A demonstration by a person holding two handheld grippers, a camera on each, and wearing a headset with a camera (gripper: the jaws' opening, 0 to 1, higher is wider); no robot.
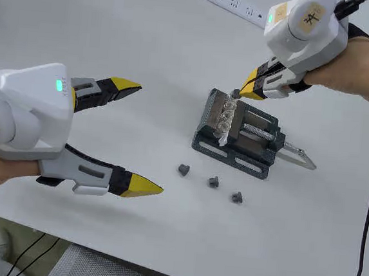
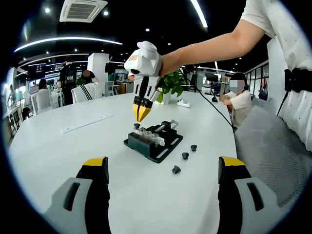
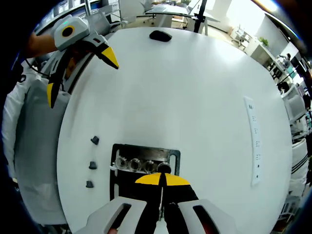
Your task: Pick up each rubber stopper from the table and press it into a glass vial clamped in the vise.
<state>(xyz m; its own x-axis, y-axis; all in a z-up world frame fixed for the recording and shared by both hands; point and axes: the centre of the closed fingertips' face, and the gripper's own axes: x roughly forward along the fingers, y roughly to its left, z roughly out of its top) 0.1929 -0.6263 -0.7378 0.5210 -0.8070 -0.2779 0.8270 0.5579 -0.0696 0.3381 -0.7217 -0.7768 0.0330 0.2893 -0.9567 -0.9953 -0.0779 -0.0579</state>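
Head view looks steeply down on the bench [image 1: 116, 29], mid range. Left gripper view sits low and back, facing the vise [image 1: 240, 133]; right gripper view looks down from just above it. All three share vise and loose stoppers [image 1: 213, 181].

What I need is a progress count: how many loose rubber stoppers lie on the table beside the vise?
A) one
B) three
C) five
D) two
B: three rubber stoppers lie in a loose row on the table just in front of the vise.
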